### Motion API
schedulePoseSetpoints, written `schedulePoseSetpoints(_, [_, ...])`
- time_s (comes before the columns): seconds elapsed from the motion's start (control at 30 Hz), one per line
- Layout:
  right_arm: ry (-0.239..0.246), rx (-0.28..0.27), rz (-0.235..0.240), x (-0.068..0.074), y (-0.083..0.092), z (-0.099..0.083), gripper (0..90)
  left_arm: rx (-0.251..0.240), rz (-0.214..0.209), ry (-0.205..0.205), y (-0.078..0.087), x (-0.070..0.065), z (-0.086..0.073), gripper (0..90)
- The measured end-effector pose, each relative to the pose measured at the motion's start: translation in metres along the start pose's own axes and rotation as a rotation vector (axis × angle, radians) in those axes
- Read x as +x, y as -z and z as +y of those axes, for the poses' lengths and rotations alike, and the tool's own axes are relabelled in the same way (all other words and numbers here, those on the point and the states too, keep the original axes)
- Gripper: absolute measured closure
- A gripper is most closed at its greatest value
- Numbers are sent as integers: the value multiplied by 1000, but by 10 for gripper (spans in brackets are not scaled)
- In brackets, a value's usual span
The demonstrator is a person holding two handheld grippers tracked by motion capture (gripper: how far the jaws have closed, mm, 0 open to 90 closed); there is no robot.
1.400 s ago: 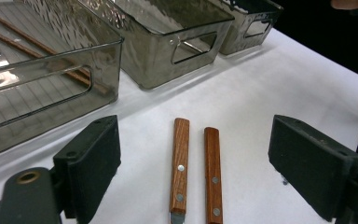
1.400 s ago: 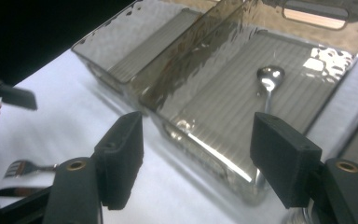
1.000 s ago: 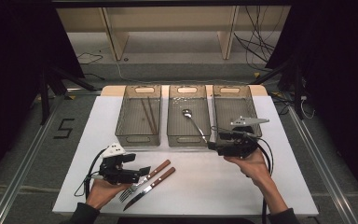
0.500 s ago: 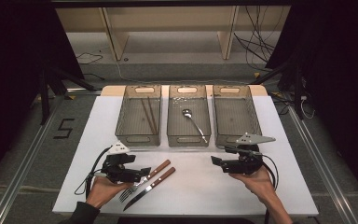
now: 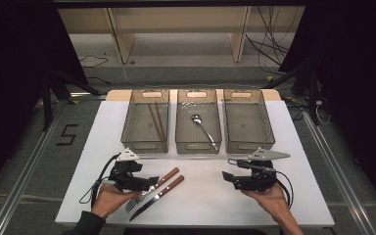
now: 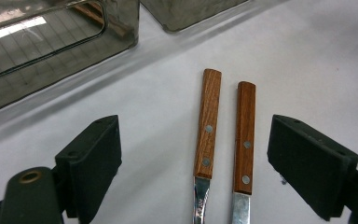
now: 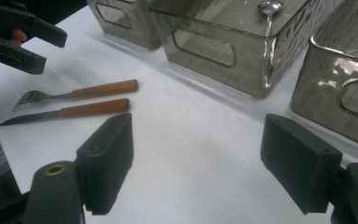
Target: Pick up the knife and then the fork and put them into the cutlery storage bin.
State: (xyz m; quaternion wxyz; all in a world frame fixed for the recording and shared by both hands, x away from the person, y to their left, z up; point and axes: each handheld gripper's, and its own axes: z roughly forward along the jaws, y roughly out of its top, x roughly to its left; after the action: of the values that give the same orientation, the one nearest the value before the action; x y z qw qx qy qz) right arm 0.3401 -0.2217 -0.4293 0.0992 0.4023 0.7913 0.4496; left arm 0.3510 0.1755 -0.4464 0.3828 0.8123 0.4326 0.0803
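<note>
Right hand-held gripper (image 5: 231,177) now sits at about 5 o'clock on the white worktop (image 5: 200,210), pulled back toward the person from the clear right-hand plastic bin (image 5: 247,120) at 1 o'clock, where it was a second ago. Its jaws are wide apart and hold nothing. Left hand-held gripper (image 5: 149,182) has not moved: it stays at 7 o'clock, jaws wide open and empty, pointing at the wood-handled fork (image 6: 206,140) and wood-handled knife (image 6: 243,144), which lie side by side between its jaws in the left gripper view, not yet touched.

Clear middle plastic bin (image 5: 198,122) at 12 o'clock holds a metal spoon (image 5: 203,128). Clear left-hand plastic bin (image 5: 146,120) at 11 o'clock holds dark thin sticks (image 5: 155,117), probably chopsticks. The right-hand bin looks empty.

Judgement: cutlery is being sorted by type into bins; the right hand has finished a trip and retreats, so the fork or knife near the left hand is likely next.
</note>
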Motion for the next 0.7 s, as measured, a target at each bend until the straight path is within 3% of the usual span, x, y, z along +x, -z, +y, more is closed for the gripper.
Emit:
schedulePoseSetpoints(0.33, [-5, 0, 5, 1, 2, -4, 258, 32, 9, 3, -4, -1, 3, 187])
schedulePoseSetpoints(0.7, [7, 19, 10, 5, 3, -11, 254, 126, 20, -18, -13, -8, 6, 262])
